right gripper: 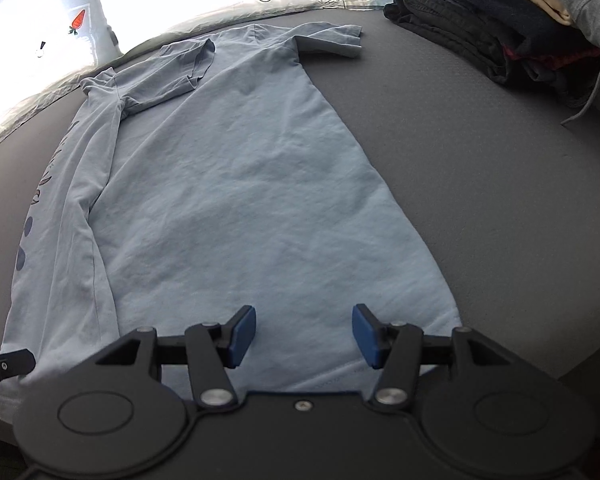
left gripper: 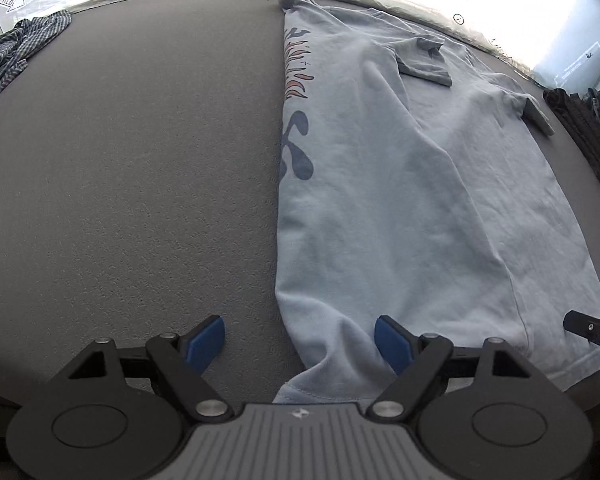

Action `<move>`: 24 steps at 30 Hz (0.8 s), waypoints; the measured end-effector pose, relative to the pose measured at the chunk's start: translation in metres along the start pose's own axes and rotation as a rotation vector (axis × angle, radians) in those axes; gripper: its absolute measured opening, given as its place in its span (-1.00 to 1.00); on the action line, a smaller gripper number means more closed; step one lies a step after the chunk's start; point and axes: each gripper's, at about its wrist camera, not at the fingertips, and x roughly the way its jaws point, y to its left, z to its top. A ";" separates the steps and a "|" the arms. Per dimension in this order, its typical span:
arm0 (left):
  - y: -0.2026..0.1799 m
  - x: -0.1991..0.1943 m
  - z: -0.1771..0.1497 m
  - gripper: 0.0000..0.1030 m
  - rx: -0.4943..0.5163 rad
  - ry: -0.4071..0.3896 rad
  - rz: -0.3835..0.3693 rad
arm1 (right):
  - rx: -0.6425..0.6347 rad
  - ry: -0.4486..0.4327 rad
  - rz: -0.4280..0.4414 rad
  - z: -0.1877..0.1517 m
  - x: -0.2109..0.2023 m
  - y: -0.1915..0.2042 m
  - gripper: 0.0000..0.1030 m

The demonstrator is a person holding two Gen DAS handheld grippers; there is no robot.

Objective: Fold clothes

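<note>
One light blue T-shirt lies flat on the grey worktop, its left side already folded in so that the printed front shows as a strip along the fold, from 12 o'clock down to the centre of the left wrist view. Both short sleeves are visible – one folded over the body, one lying out at the shirt's right edge.

Two grippers are at work. The left gripper hangs over the hem corner at 6 o'clock with its jaws apart; a ridge of cloth rises between the blue pads, and the pads are not pressing on it. The right gripper hovers above the hem with its jaws apart too – the fabric lies flat beneath them, ungripped.

Around the shirt there are two other heaps: one checked garment bunched at 10 o'clock in the left view, and a stack of dark and grey folded clothes at 1 o'clock in the right view. Neither touches the shirt.
</note>
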 end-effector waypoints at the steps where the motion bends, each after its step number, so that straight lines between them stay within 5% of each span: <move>1: 0.000 -0.002 -0.002 0.05 0.000 -0.002 -0.013 | -0.002 0.001 0.002 -0.001 -0.001 0.001 0.07; 4: 0.003 -0.004 -0.004 -0.72 -0.030 0.035 -0.095 | 0.006 0.003 0.005 -0.001 -0.003 0.000 0.08; 10: 0.013 -0.004 -0.005 -0.71 -0.075 0.135 -0.143 | 0.024 0.015 -0.004 0.003 -0.001 -0.001 0.08; 18: 0.026 -0.008 0.005 -0.49 -0.150 0.309 -0.156 | 0.051 -0.031 0.010 0.031 0.000 -0.002 0.09; 24: 0.031 -0.026 0.056 0.39 -0.157 0.112 -0.111 | 0.103 -0.073 0.039 0.065 0.009 -0.006 0.23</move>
